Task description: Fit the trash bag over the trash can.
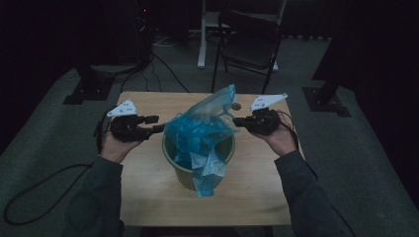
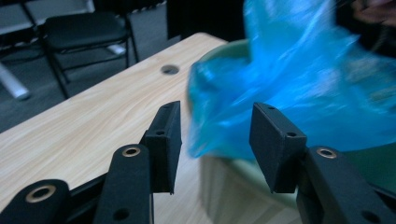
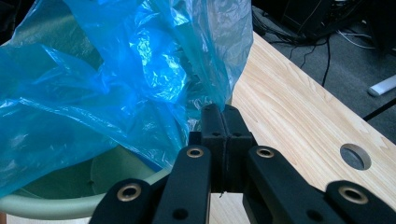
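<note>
**A:** Where does the blue plastic bag (image 1: 202, 136) sit right now?

**B:** Half stuffed into the pale green waste bin (image 1: 184, 175) at the middle of the wooden table (image 1: 148, 197). Part of the film stands up above the rim in a peak, and one flap hangs down the bin's near outer wall.

**A:** And the two claws?

**B:** The right gripper (image 3: 223, 126) has its pads pressed flat together, and a fold of the bag's upper edge (image 3: 219, 70) runs down into the seam between them, so I read it as pinching the film on the bin's right side. The left gripper (image 2: 215, 140) stands with its jaws wide apart; the bag's crumpled edge (image 2: 233, 121) lies just ahead of the gap, between the two pads in the line of sight but touching neither (the film is blurred there, so I would not swear to a hair's clearance).

**A:** So which way must the left one go?

**B:** Forward and slightly toward the bin's centre: the loose edge lies straight along its jaws, over the bin's left rim (image 2: 219, 161). The left hand is the nearer one to that side.

**A:** Anything inside the bin besides the bag?

**B:** In the right gripper view the green inner wall (image 3: 116, 172) shows under the film, with nothing else that I can make out.
</note>
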